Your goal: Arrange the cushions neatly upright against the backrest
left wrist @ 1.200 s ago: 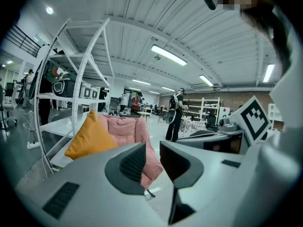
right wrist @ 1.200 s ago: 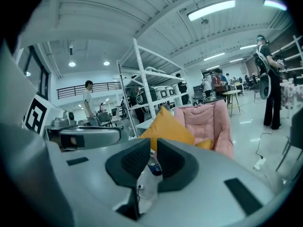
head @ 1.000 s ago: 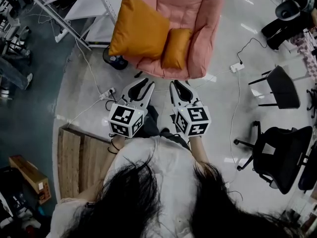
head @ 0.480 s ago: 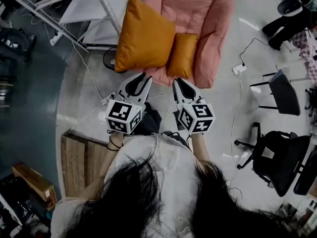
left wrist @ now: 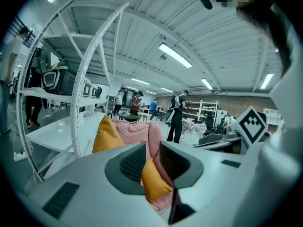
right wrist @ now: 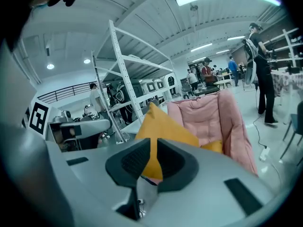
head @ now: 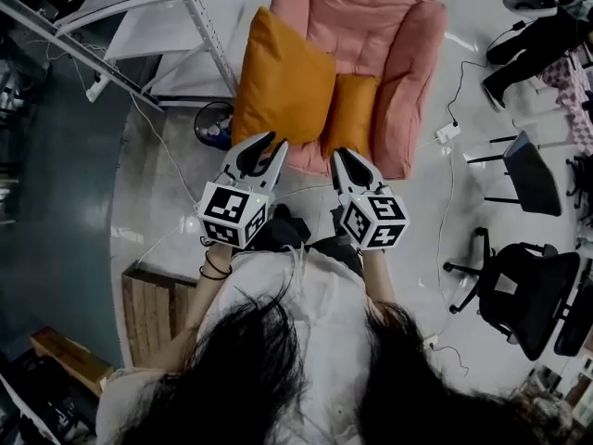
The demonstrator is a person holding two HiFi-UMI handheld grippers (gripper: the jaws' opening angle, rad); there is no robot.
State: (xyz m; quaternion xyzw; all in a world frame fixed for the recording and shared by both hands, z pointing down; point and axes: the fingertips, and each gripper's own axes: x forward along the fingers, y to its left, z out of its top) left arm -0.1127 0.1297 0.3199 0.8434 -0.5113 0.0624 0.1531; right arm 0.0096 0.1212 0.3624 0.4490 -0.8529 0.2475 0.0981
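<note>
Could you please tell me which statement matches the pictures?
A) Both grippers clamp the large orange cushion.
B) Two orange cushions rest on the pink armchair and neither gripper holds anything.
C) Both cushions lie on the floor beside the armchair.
B: the large orange cushion and the small orange cushion sit on the pink armchair, while the left gripper and right gripper are short of them, jaws nearly closed on nothing.
</note>
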